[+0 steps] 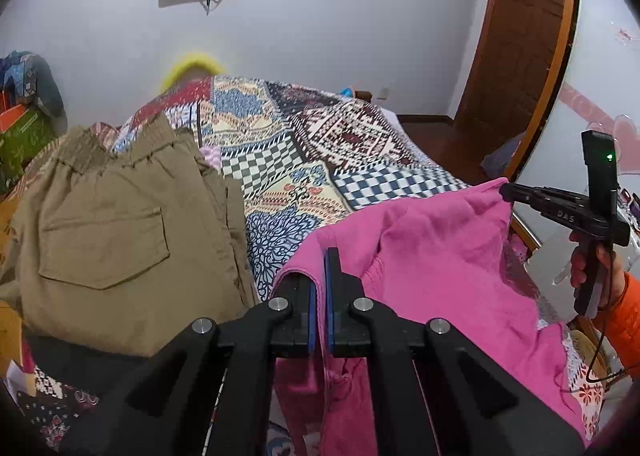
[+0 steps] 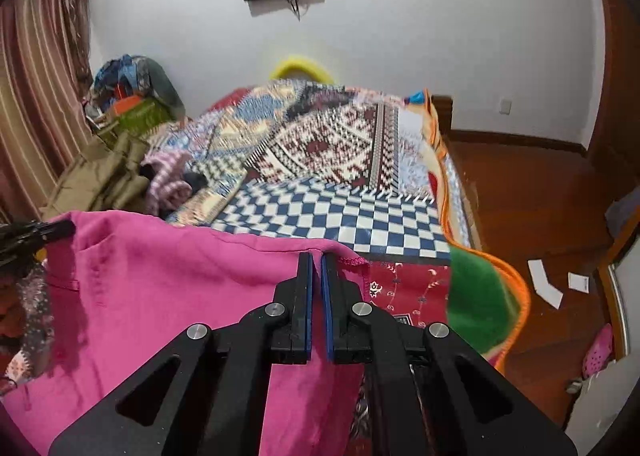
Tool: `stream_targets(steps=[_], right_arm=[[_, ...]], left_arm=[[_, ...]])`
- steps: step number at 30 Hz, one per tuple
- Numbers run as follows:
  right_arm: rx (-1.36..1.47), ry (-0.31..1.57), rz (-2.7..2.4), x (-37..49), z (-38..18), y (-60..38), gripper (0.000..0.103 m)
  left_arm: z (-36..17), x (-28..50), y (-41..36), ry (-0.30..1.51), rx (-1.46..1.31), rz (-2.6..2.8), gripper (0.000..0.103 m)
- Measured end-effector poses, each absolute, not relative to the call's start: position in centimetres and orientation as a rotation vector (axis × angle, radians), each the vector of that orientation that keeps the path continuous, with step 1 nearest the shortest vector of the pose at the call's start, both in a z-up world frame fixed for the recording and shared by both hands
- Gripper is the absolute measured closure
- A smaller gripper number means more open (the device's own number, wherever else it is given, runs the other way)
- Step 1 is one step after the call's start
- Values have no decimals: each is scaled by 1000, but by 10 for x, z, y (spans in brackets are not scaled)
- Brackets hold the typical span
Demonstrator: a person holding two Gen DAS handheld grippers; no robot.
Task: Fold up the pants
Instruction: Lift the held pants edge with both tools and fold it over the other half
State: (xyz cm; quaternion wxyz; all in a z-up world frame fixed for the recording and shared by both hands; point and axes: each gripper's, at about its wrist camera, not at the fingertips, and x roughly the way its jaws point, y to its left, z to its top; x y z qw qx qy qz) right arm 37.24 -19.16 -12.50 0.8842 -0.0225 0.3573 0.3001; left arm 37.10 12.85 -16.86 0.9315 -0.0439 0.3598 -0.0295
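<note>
Now pink pants (image 1: 420,240) pinched between both jaws, above bed (image 2: 328,212).

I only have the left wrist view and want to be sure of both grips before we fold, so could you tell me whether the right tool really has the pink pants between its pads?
Observer: Yes. In the right wrist view the right tool is shut on the pink pants, pinching their top edge just beside the stitched hem corner.
Operator: Thank you. Is anything loose underfoot on that side?
Observer: Two white papers lie on the wooden floor.
Operator: And nearer the tool?
Observer: A green blanket with orange trim hangs over the edge of the bed, to the right of the tool.
</note>
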Motion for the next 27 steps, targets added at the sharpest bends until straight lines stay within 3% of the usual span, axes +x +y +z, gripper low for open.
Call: stream_targets(steps=[12, 27], right_arm=[[-15, 631, 645, 312, -64, -206, 99], [6, 605, 673, 213, -38, -220, 99]], left_arm=[[-107, 317, 111, 658, -68, -84, 100], [-86, 230, 98, 649, -37, -114, 100]])
